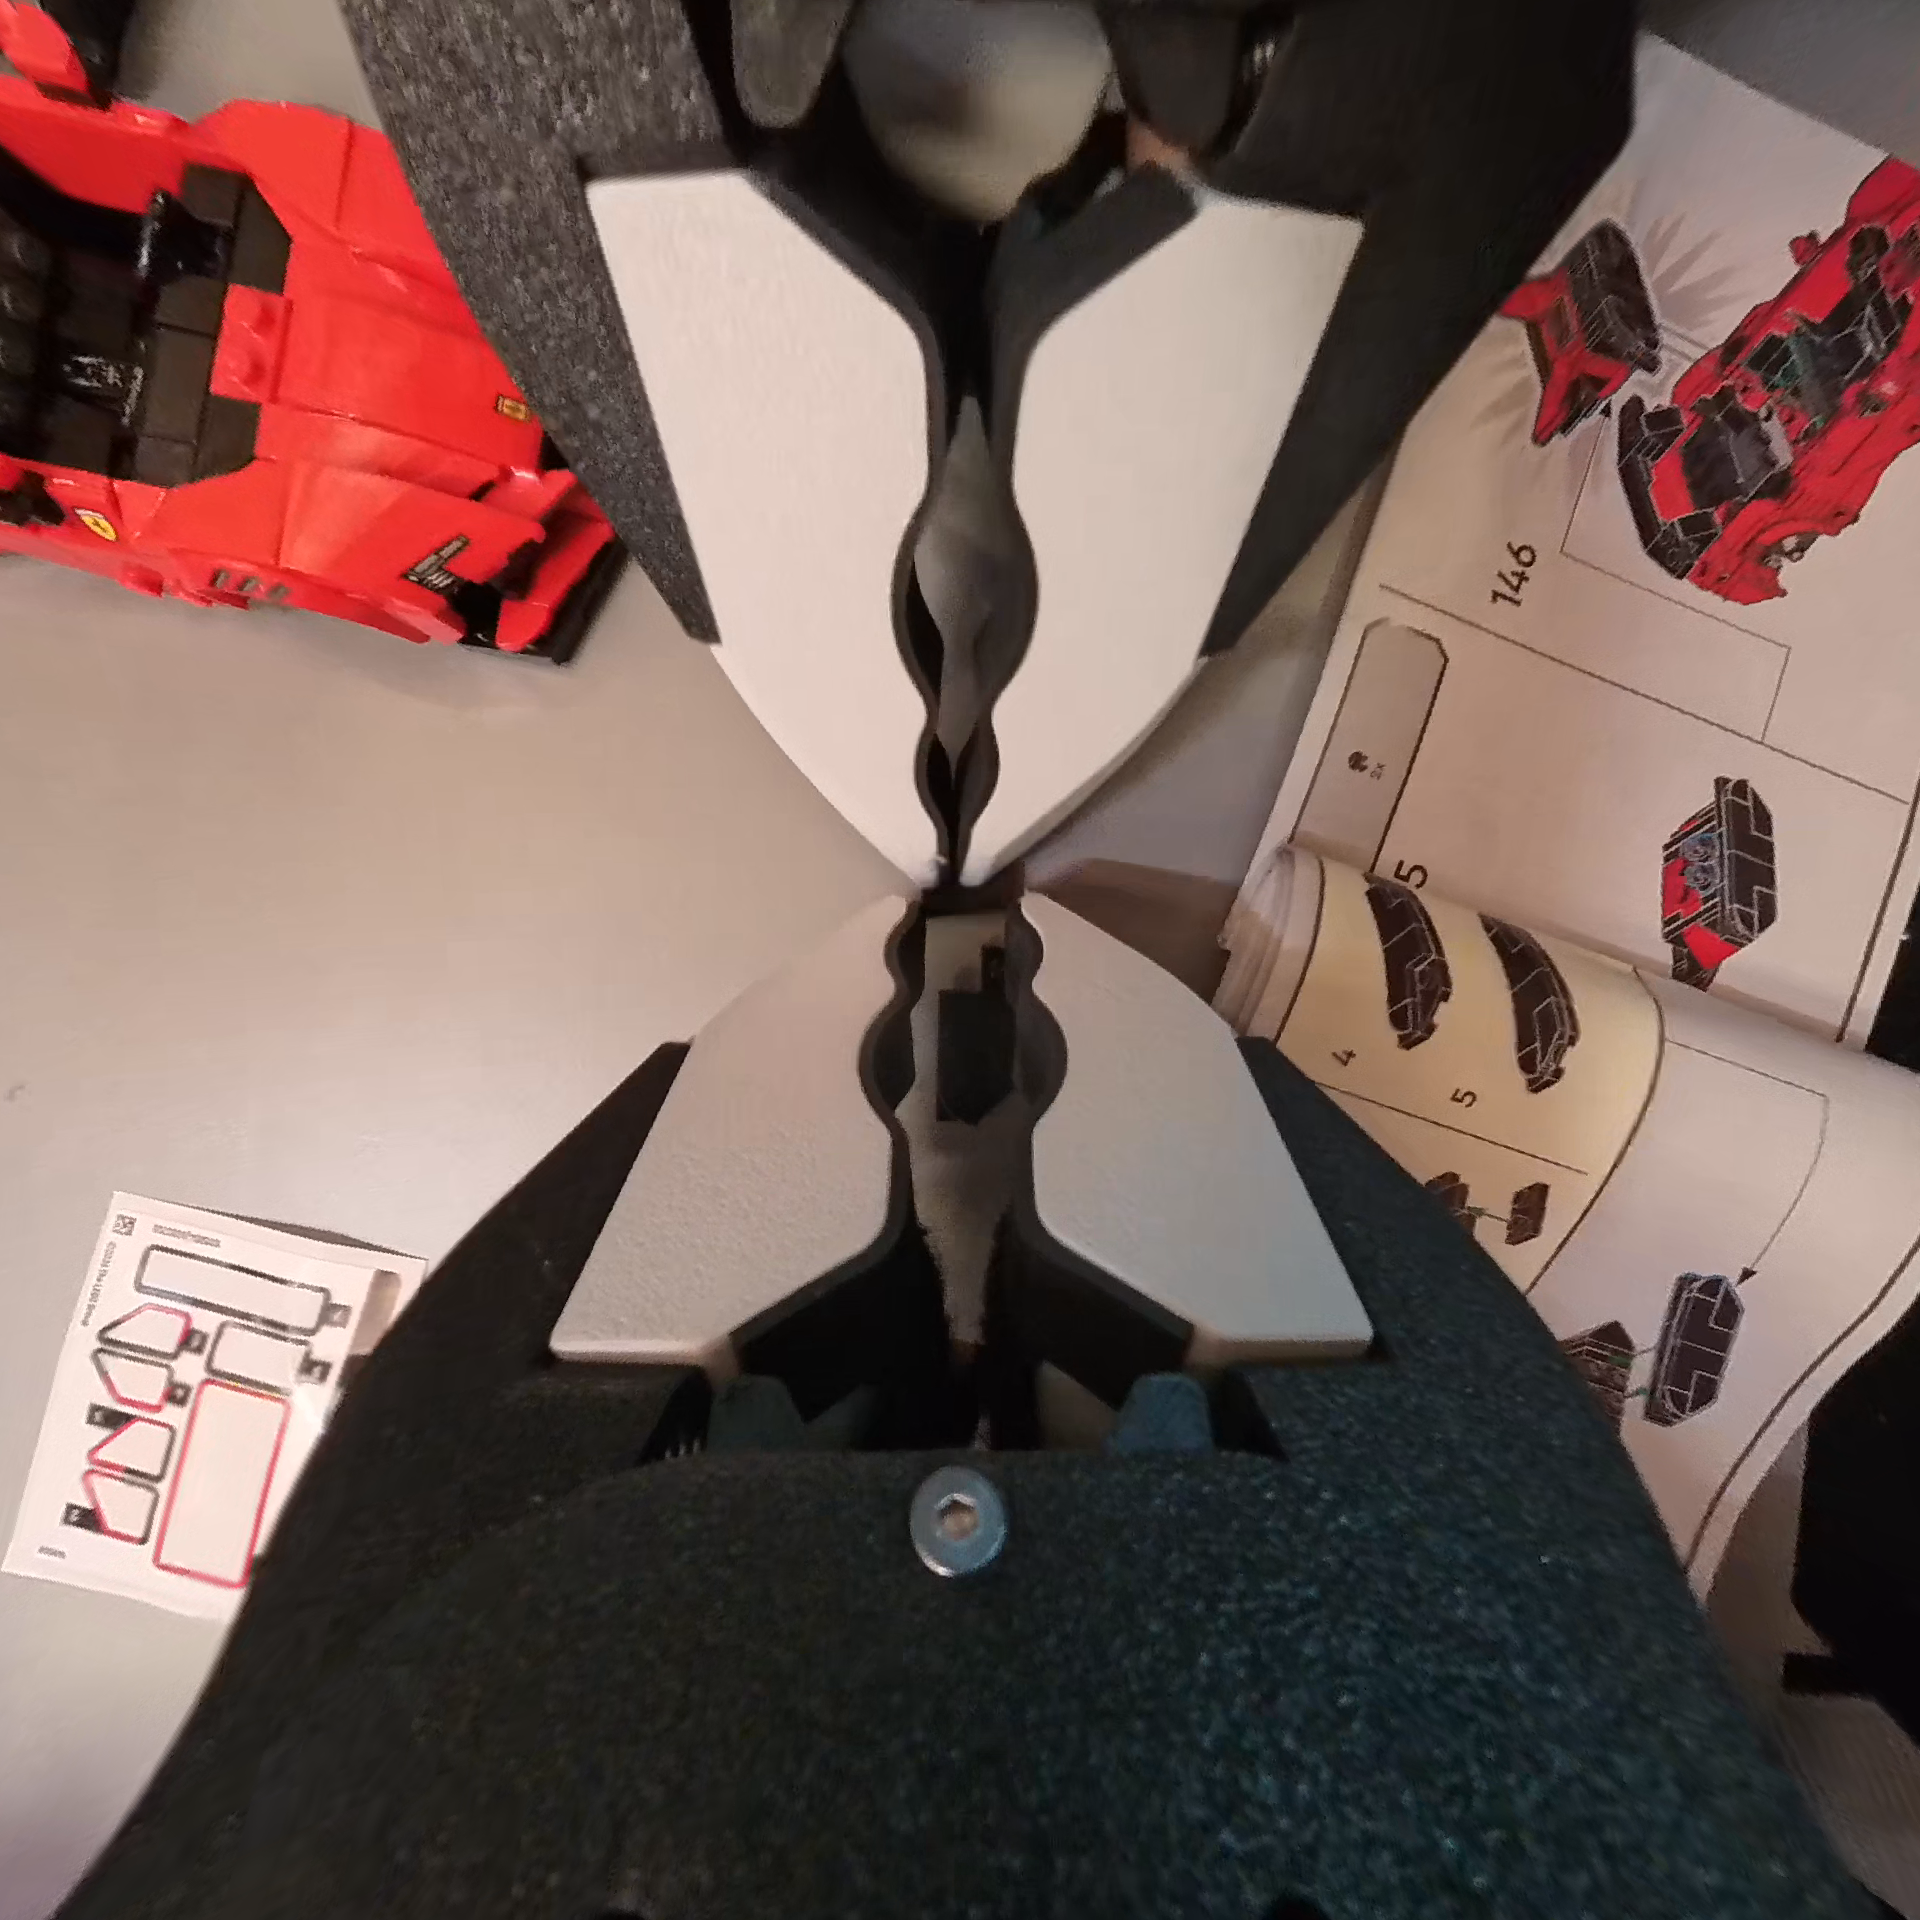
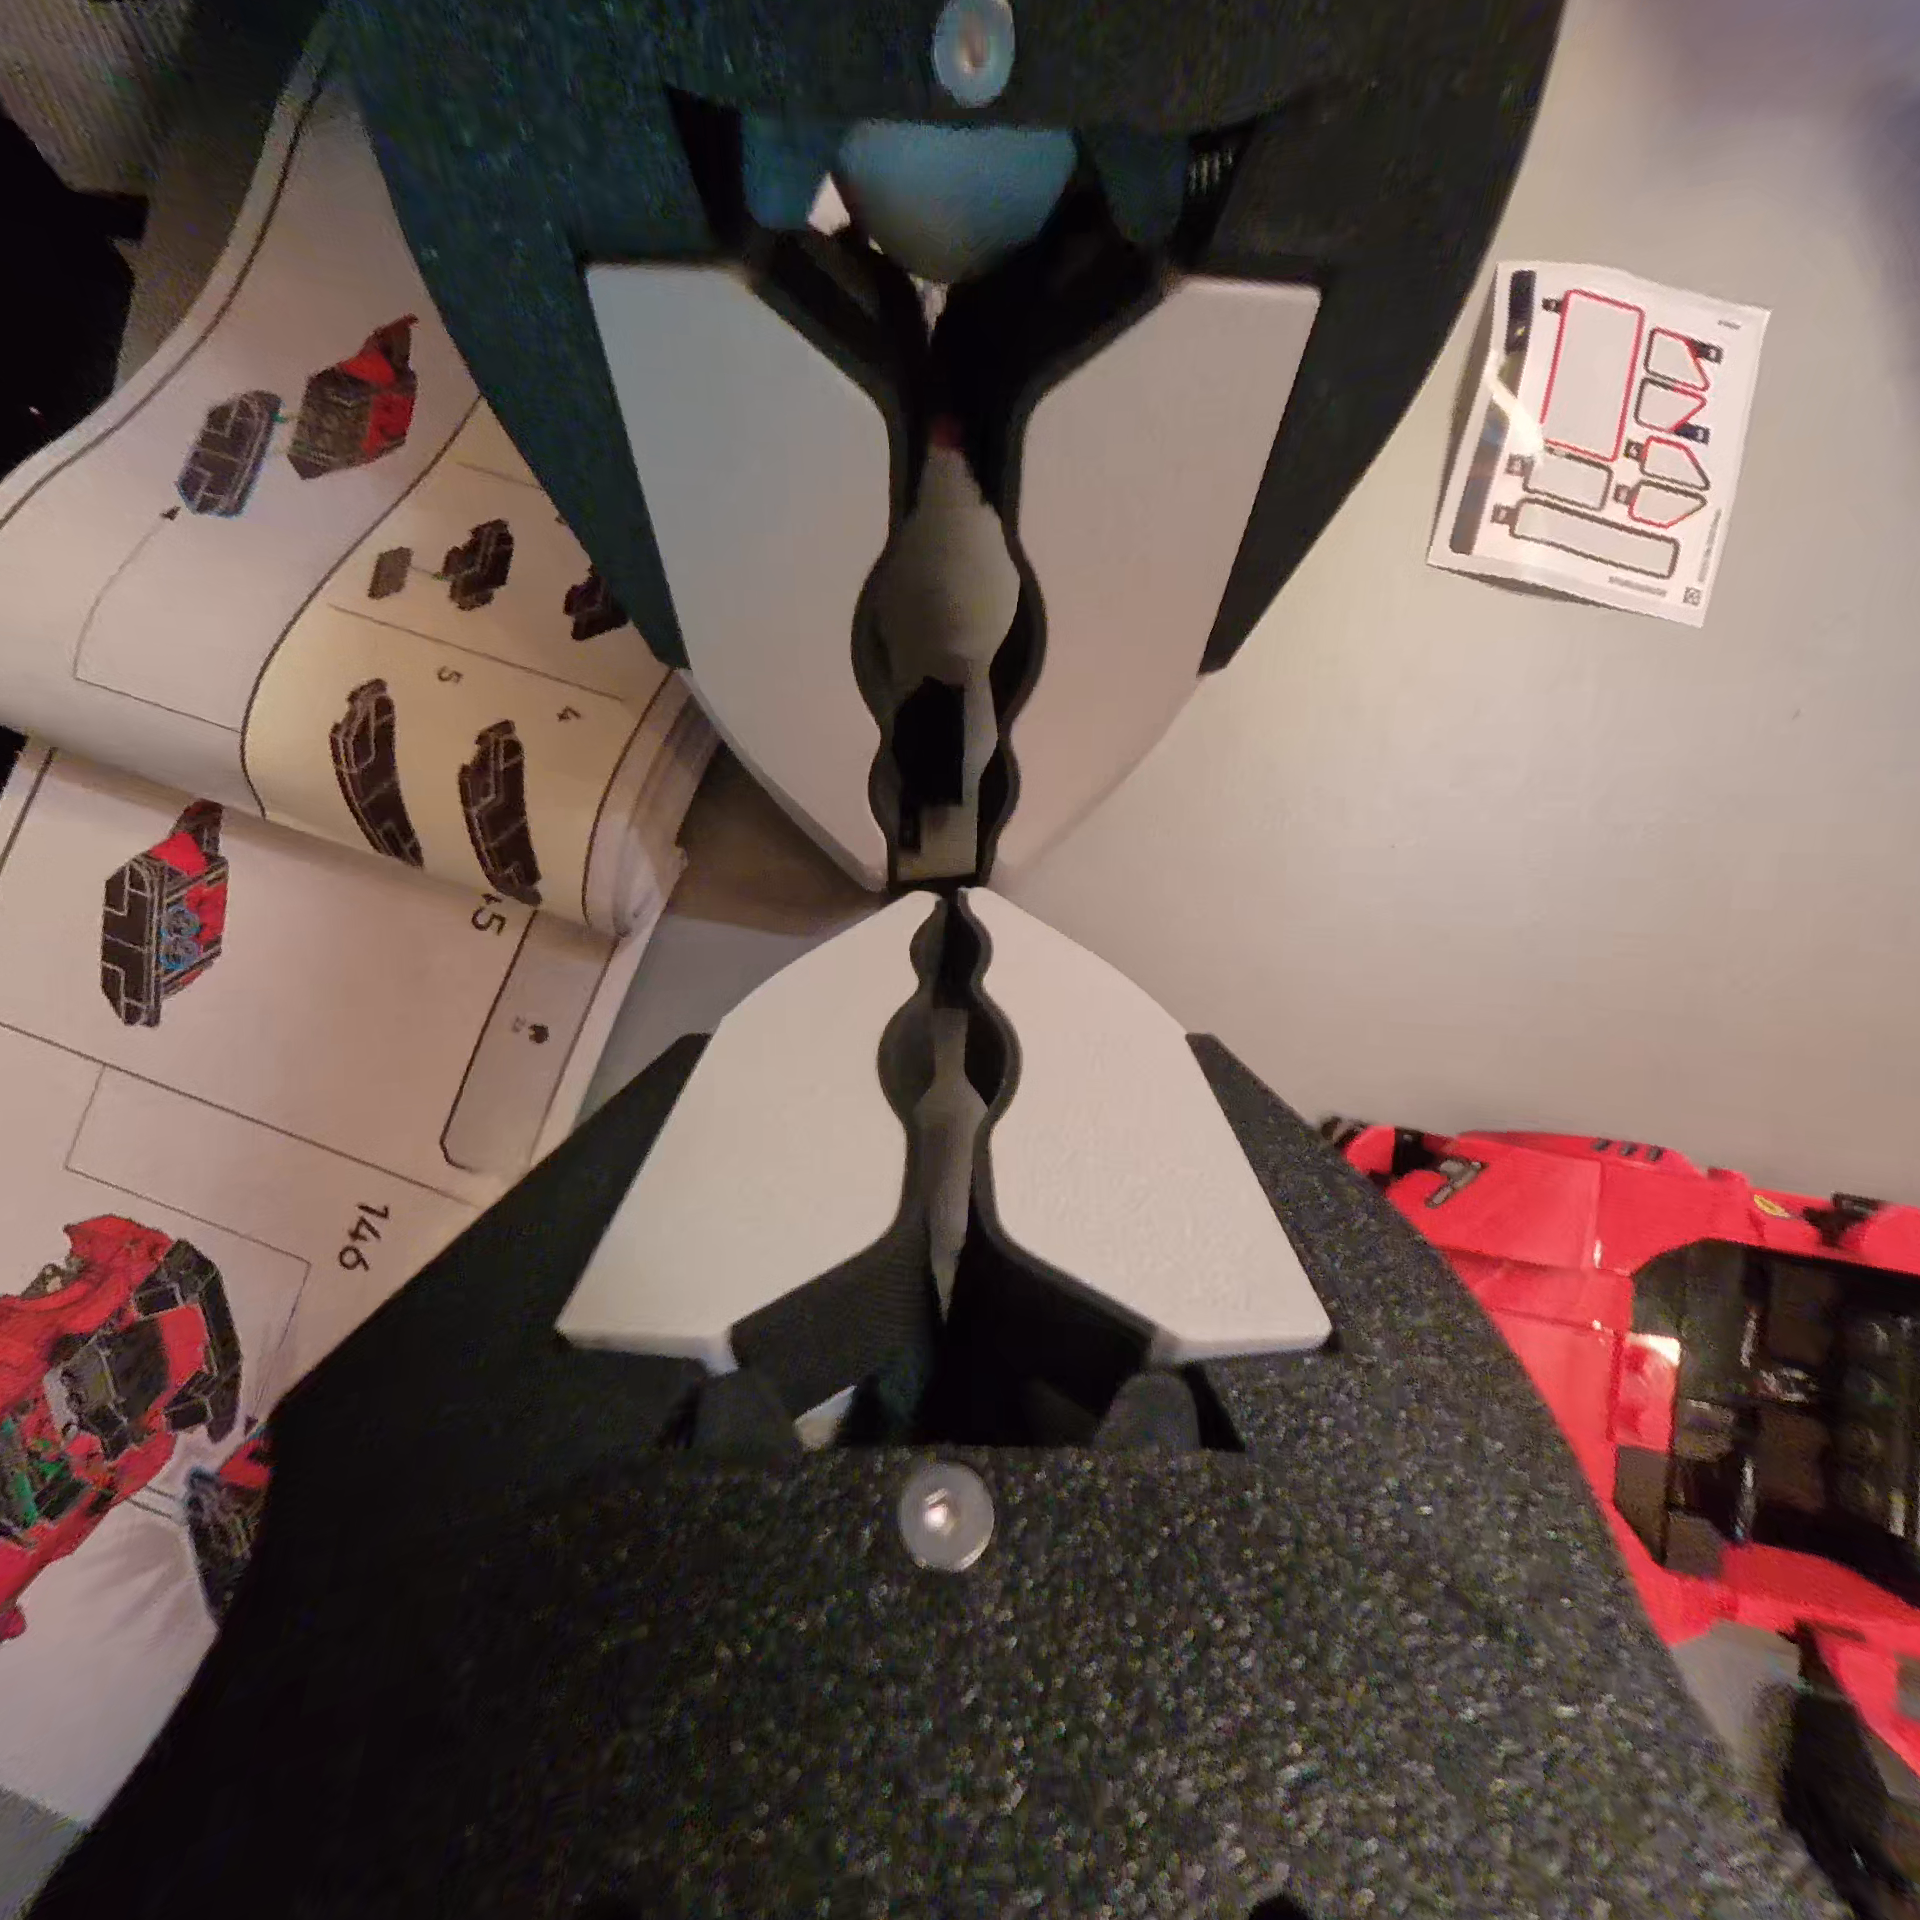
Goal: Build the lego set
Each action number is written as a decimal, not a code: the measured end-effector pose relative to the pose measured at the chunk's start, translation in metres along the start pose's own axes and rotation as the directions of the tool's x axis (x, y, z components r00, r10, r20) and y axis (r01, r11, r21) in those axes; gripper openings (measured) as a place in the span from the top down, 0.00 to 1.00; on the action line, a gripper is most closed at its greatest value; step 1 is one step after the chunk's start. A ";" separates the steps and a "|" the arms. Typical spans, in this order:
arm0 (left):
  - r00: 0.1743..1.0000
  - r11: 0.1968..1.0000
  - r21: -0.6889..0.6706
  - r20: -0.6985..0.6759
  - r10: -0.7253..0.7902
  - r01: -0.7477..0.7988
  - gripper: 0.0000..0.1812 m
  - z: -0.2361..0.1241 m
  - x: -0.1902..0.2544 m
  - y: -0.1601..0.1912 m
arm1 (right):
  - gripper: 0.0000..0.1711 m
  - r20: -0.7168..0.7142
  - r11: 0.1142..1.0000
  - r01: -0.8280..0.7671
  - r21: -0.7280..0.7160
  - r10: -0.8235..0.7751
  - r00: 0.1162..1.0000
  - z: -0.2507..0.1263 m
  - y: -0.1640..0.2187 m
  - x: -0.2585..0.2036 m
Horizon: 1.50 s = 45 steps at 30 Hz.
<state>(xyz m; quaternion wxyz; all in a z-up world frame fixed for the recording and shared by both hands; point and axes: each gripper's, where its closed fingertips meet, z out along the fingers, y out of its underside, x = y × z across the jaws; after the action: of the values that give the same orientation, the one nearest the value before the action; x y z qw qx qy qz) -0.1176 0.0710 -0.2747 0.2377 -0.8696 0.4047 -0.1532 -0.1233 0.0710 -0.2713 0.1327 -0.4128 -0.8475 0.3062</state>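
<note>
My two grippers meet tip to tip above the grey table. My left gripper (image 1: 971, 909) is shut on a small black lego piece (image 1: 971, 1049), held between its white fingers; the piece also shows in the right wrist view (image 2: 935, 758). My right gripper (image 2: 951, 920) is shut with its wavy jaws pressed together, and I see nothing held in it. In the left wrist view it (image 1: 961, 857) comes in from the top. The red lego car (image 1: 312, 416) with a black open middle lies to the side on the table, and also shows in the right wrist view (image 2: 1662, 1403).
An open instruction booklet (image 1: 1558, 935) lies on the other side of the grippers, one page curled up (image 2: 260, 935). A small sticker sheet (image 1: 197, 1403) lies flat on the grey table (image 1: 364, 883), also in the right wrist view (image 2: 1600, 436). Less than 4 cm separates the two grippers' tips.
</note>
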 end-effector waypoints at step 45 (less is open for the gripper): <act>0.958 0.899 0.374 0.079 -0.275 0.227 0.89 -0.073 0.011 0.029 | 0.93 -0.121 0.960 -0.230 -0.157 0.213 0.970 -0.043 0.062 0.010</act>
<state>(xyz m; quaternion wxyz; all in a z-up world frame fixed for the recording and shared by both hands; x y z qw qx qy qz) -0.1621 0.0250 -0.2278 0.3974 -0.8641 0.2378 -0.1973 -0.0712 0.1258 -0.2771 0.1055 -0.5302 -0.8109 0.2241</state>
